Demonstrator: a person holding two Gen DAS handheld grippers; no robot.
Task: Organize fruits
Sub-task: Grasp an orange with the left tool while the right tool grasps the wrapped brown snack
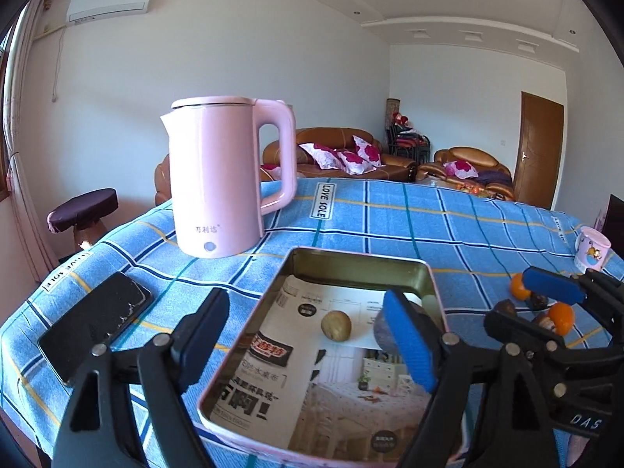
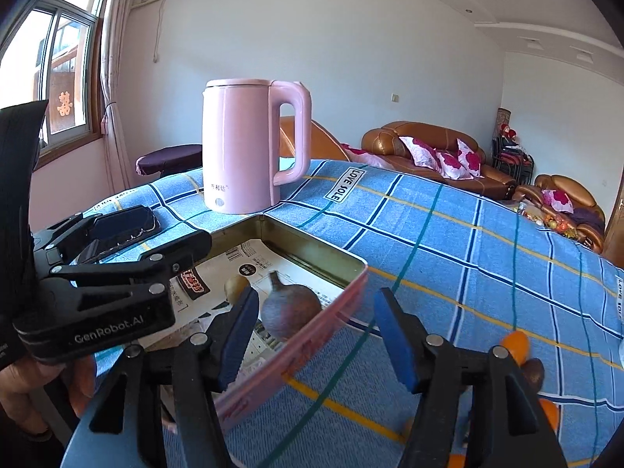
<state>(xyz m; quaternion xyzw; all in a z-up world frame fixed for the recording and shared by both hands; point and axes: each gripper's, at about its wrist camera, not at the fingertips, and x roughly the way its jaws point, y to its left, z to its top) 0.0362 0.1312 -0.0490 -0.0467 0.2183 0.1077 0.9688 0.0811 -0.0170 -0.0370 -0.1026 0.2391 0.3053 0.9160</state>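
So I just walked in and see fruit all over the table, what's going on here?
A person is sorting fruit into a paper-lined tin tray with a handheld claw in each hand. The left claw and right claw are both open and hold nothing. A small yellowish fruit and a purplish-brown fruit already lie in the tray. Oranges and dark fruits still sit on the blue tablecloth.

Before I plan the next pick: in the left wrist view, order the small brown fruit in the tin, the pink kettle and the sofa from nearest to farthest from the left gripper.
1. Small brown fruit, in the tin, just ahead of the left gripper.
2. Pink kettle, farther back on the left.
3. Sofa, beyond the table.
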